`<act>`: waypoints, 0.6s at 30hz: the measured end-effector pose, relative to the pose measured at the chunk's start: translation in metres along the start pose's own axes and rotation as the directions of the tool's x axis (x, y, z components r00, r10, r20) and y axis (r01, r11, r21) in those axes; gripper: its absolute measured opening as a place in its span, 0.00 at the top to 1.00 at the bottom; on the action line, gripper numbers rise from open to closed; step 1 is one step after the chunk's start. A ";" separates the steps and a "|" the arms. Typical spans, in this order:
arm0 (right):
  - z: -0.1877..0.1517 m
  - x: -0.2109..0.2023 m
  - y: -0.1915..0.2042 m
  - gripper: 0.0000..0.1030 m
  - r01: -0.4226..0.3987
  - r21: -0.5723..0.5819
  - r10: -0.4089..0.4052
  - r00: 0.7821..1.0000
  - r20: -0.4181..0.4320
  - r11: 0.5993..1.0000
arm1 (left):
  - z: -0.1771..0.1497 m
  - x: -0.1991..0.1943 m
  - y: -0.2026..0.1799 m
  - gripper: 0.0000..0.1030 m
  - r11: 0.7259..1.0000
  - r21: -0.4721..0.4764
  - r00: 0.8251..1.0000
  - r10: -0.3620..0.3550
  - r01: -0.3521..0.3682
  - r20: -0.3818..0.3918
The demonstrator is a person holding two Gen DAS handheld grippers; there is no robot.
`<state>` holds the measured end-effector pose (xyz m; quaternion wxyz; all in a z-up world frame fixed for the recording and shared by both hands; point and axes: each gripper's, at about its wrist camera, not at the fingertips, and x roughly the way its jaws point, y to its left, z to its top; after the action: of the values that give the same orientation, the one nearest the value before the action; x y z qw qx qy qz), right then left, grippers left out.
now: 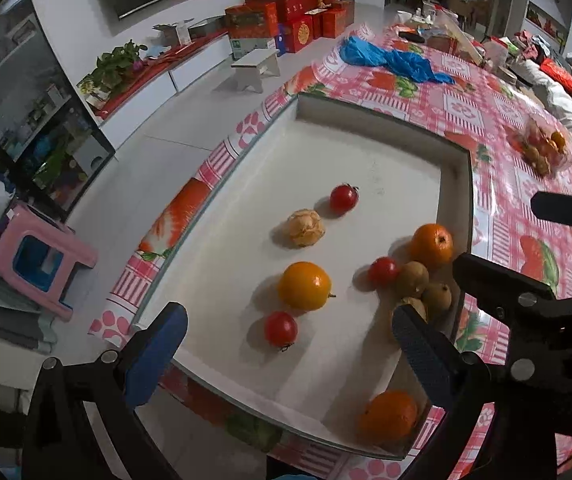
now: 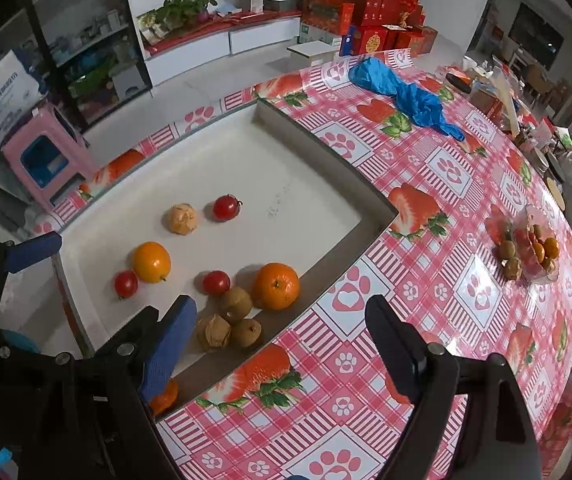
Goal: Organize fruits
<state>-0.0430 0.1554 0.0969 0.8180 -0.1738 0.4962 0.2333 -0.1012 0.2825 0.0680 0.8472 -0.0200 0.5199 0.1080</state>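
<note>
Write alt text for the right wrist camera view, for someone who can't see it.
An open, empty right gripper hovers over the edge of a white tray holding loose fruit: oranges, small red tomatoes and brown longans. The tray sits on a pink strawberry-print tablecloth, with a blue plastic bag beyond it.

Both wrist cameras looked down from close above the white tray (image 1: 366, 152) (image 2: 245, 152), the left over its near edge, the right over the tablecloth (image 2: 426, 280) beside it.
</note>
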 end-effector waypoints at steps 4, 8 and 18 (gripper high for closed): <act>-0.002 0.003 0.001 0.14 0.002 -0.004 -0.002 1.000 -0.009 1.000 | -0.003 0.003 -0.003 0.00 1.000 0.008 1.000 0.000 0.000 -0.003; -0.003 0.005 0.001 0.14 0.006 -0.004 -0.007 1.000 -0.014 1.000 | -0.003 0.004 -0.002 0.00 1.000 0.003 1.000 -0.002 0.002 -0.003; -0.004 0.006 0.002 0.14 0.005 -0.003 -0.005 1.000 -0.018 1.000 | -0.005 0.004 -0.006 0.00 1.000 0.016 1.000 0.004 -0.004 0.006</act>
<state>-0.0443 0.1561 0.0901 0.8139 -0.1784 0.5026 0.2303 -0.1031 0.2763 0.0616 0.8487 -0.0119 0.5181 0.1057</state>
